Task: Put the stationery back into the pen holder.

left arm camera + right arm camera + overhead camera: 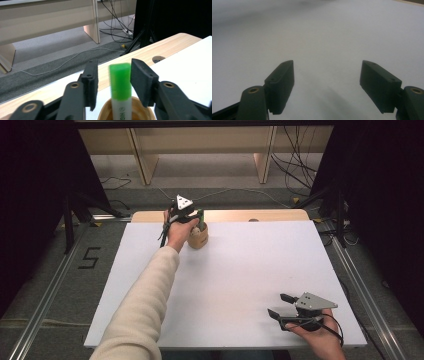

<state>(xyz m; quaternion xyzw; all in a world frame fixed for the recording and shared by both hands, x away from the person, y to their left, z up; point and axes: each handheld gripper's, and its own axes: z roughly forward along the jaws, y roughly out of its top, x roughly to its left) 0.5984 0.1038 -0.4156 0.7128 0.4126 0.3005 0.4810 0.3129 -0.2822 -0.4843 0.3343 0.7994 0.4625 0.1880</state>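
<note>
A green-capped highlighter [120, 82] stands upright in a small wooden cup [140, 110] at the far left of the white board [240, 275]. My left gripper [113, 73] is open around the highlighter's cap, with a small gap showing on each side between pad and cap. In the high view the left gripper [194, 215] hangs just above the cup [198, 239], held by a hand with a cream sleeve. My right gripper [279, 305] rests near the board's front right corner, open, with nothing between its fingers [279, 85].
The board lies on a wooden table [260, 215] with a round cable hole [158, 59] at its far edge. Beyond it are floor cables [117, 22], wooden bench legs [142, 160] and black stands [70, 215] at both sides.
</note>
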